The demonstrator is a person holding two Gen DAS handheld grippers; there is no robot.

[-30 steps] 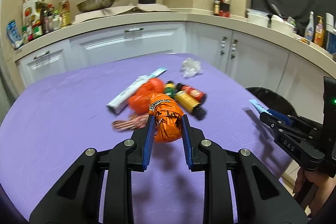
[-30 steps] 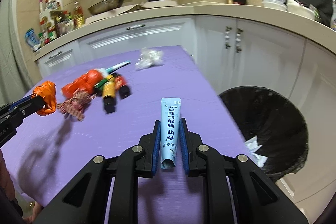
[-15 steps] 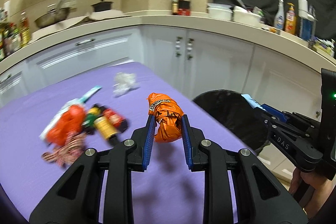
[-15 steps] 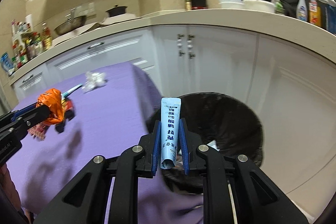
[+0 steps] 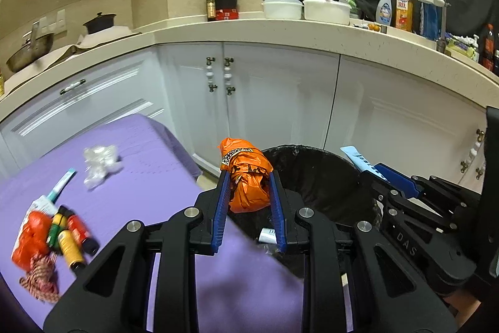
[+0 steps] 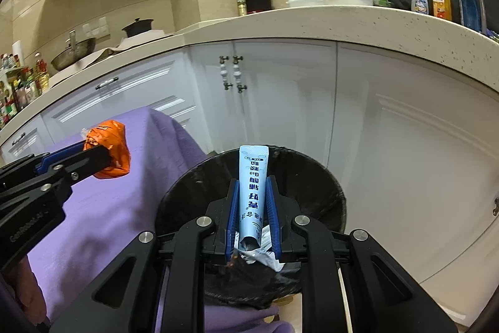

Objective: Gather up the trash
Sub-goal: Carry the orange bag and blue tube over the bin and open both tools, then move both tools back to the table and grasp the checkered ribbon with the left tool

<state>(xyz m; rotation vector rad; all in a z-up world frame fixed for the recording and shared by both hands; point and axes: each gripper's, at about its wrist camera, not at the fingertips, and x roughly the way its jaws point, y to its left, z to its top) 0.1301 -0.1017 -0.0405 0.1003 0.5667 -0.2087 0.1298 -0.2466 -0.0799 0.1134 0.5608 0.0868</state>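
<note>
Over the black bin (image 6: 312,177), right tongs (image 6: 252,177) clamp a blue tube (image 6: 252,177) pointing forward; left tongs (image 5: 248,173) clamp an orange wrapper (image 5: 246,177).

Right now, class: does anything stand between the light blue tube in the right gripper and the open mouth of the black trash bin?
Nothing visible does. The right gripper holds the light blue tube directly over the black trash bin, whose mouth is open, with only some paper scraps inside. The left gripper with its orange bag is off to the side.
</note>
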